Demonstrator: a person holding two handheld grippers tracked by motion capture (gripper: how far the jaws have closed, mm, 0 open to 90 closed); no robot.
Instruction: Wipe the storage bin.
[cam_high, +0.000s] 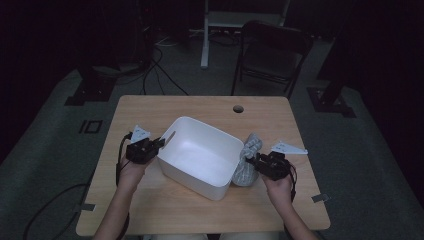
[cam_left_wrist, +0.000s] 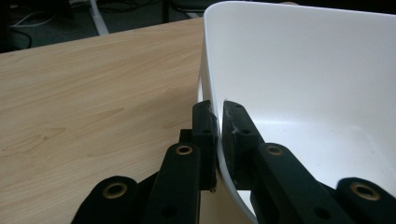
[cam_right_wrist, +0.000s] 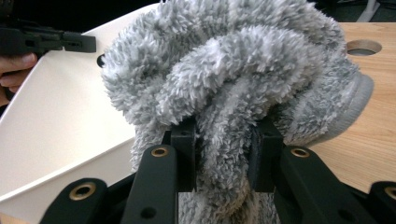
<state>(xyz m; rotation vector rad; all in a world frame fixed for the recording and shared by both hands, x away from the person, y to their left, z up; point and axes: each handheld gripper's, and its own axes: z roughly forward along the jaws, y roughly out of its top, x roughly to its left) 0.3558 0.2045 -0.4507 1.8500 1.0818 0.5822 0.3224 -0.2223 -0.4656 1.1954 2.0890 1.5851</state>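
A: Nearest to us, our left tool (cam_left_wrist: 218, 122) has its two black jaws pinched on the thin near-left wall of the white rectangular plastic tub (cam_left_wrist: 299, 70), one jaw outside, one inside. Why grip it there?

B: We judge it's an anchor. The tub is light and would likely slide on the pale wood-grain tabletop (cam_left_wrist: 84, 93) if something were pushed over its rim, so we hold the wall fast.

A: And our right tool (cam_right_wrist: 223, 156)?

B: Its jaws are closed on a thick fold of the fluffy grey fleece sock (cam_right_wrist: 224, 79), the pile bulging round both jaws (it is a soft, squashy thing, so the jaws stand fairly far apart even while gripping). The bite sits low on the bunched middle, which keeps the loose ends from trailing too far.

A: Where does the sock sit, then?

B: From the high view it is just beside the tub's right wall, outside it, on or barely off the tabletop; we cannot tell which. The tub (cam_high: 202, 155) stands mid-table between our two hands, and it looks empty.

A: Farther off?

B: A round cable hole (cam_high: 238, 108) near the far edge, then a dark folding chair (cam_high: 272, 55) on the floor beyond.
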